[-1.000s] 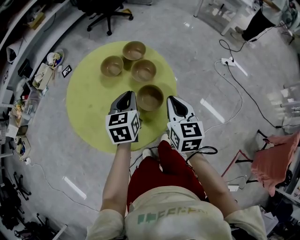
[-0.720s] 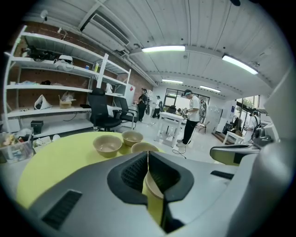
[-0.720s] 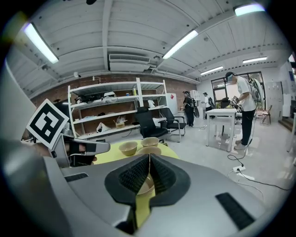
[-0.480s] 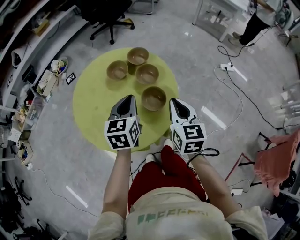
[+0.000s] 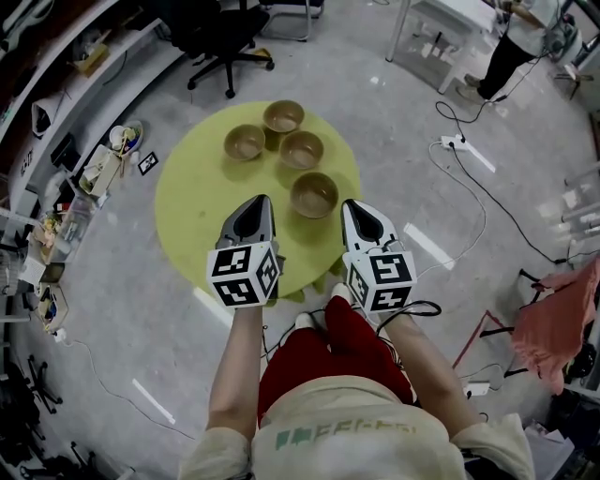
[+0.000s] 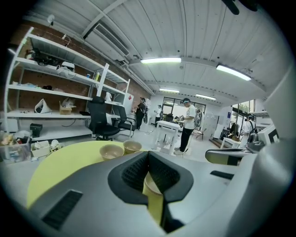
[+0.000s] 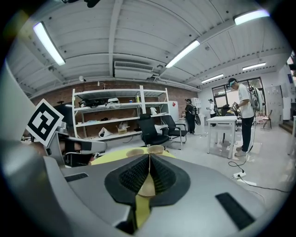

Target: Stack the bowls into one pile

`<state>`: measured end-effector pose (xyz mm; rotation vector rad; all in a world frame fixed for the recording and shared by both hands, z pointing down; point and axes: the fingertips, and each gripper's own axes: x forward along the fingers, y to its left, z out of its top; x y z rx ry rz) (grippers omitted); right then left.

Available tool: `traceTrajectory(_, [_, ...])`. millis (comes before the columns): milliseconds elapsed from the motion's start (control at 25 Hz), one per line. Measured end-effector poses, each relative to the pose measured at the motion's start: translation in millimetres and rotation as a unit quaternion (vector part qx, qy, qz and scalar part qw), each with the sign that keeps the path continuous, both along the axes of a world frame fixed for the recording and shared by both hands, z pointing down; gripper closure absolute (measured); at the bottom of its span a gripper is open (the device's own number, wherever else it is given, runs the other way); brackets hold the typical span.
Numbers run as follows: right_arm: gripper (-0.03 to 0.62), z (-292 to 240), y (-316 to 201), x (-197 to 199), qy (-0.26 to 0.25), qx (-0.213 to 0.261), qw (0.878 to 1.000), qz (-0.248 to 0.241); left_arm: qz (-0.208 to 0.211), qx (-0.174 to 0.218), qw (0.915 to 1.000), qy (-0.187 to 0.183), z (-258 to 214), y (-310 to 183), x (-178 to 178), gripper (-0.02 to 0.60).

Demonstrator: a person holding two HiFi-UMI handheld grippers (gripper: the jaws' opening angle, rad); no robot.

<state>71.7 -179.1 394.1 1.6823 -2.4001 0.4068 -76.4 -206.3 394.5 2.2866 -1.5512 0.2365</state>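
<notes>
Several tan bowls sit apart on a round yellow mat (image 5: 187, 211) on the floor: a near one (image 5: 314, 194), one behind it (image 5: 303, 149), a far one (image 5: 283, 116) and a left one (image 5: 245, 142). My left gripper (image 5: 255, 201) hangs above the mat's near part, just left of the near bowl, jaws shut and empty. On the other side of that bowl my right gripper (image 5: 354, 204) is shut and empty too. In the left gripper view the left gripper (image 6: 149, 157) points at two bowls (image 6: 111, 151). The right gripper (image 7: 149, 159) points at bowl rims (image 7: 156, 148).
A black office chair (image 5: 220, 37) stands beyond the mat. Cluttered shelves (image 5: 56, 178) line the left side. Cables and a power strip (image 5: 459, 145) lie on the floor at right, near a white table (image 5: 441, 28) and a standing person (image 5: 511, 42). A red cloth (image 5: 553, 319) hangs at far right.
The mat and bowls have slid up and slightly right in the head view and look smaller. Both grippers stay shut, side by side, in about the same place.
</notes>
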Motion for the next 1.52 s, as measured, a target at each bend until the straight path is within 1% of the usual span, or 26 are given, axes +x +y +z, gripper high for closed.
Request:
traceTrajectory(440, [0.557,-26.5,36.6,-16.4,0.002,0.03,1.0,0.002,0.005,0.02,0.9998,0.0,-22.6,42.3,-22.8,0.558])
traceTrajectory(760, [0.557,-38.7,68.6,-28.7,0.003,0.046,0.999,0.001,0.009,0.032,0.9994,-0.002,-29.7,79.4,-37.2,0.558])
traceTrajectory(1120, [0.559,-47.0,103.6,-44.8,0.01,0.051,0.999,-0.012,0.005,0.043,0.9991,-0.002,-41.6,118.9,-53.1,0.558])
traceTrajectory(1520, [0.559,-47.7,133.4,-49.2,0.018,0.058,0.998,-0.024,-0.003,0.057,0.9984,-0.002,-48.6,151.8,-57.5,0.558])
